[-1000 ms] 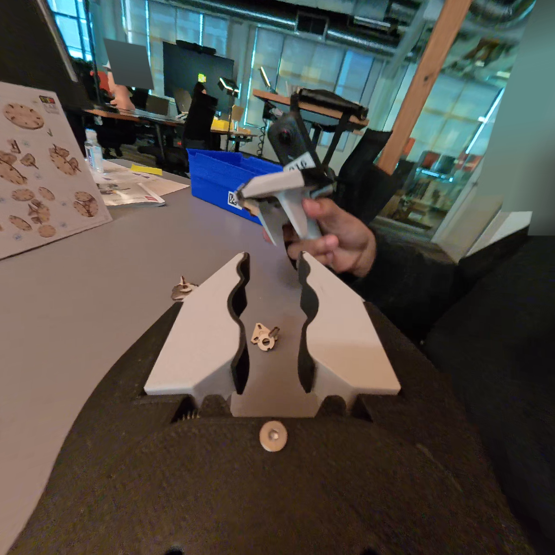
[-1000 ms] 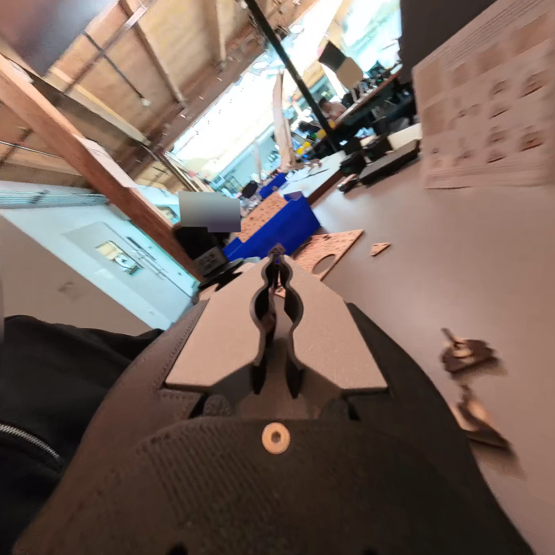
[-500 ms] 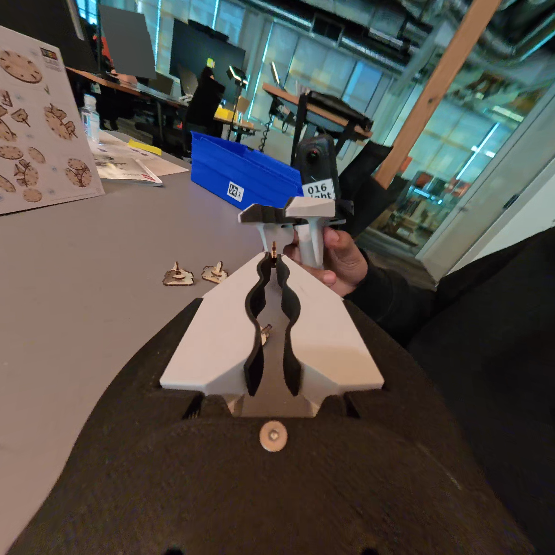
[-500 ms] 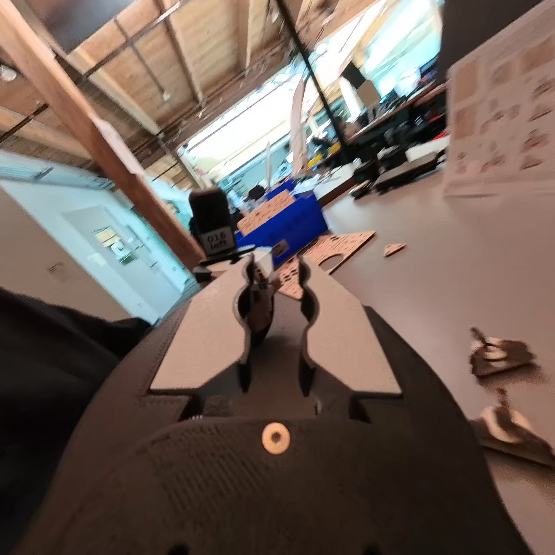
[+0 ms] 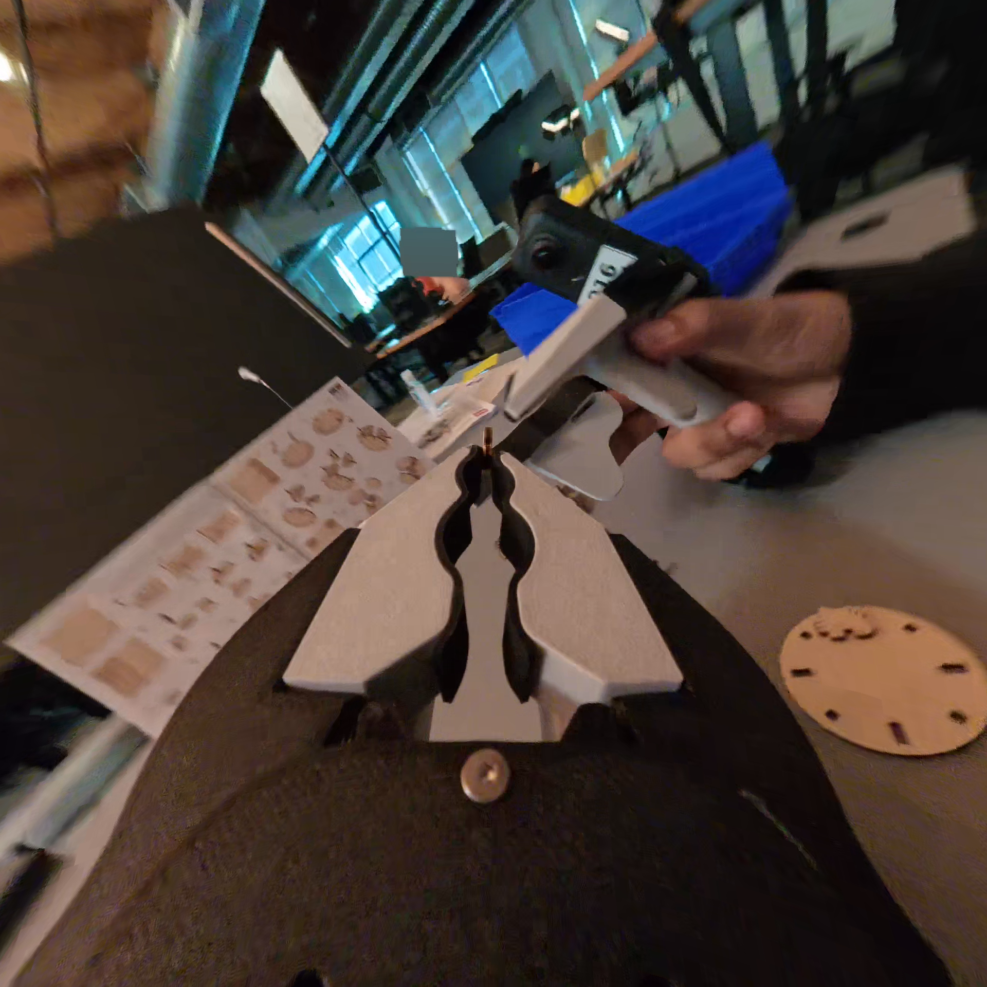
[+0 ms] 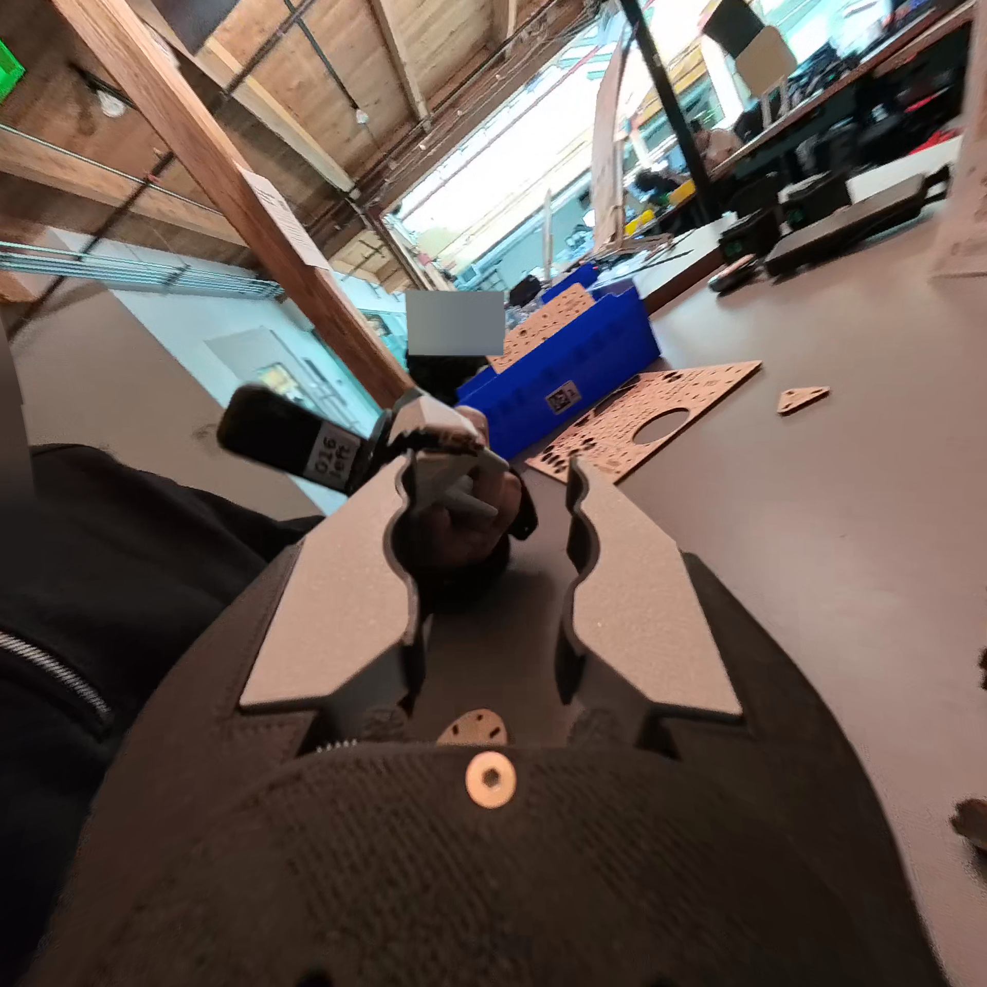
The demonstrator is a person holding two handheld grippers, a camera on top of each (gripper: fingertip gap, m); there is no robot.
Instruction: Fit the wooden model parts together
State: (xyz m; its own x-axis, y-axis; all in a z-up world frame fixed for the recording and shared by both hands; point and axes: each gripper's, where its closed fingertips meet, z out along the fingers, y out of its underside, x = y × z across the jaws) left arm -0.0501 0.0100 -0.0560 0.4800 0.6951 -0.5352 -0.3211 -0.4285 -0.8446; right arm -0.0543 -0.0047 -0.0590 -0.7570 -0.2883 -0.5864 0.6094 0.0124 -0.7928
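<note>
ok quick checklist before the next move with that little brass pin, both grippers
1. Left gripper shut on the small brass pin: ok.
2. Pin sticks out past the fingertips: ok.
3. Right gripper open, nothing between its fingers: ok.
4. Right gripper apart from the pin: ok.
5. Wooden clock disc flat on the grey table: ok.
6. How deep the pin sits in the pads: cannot tell.
</note>
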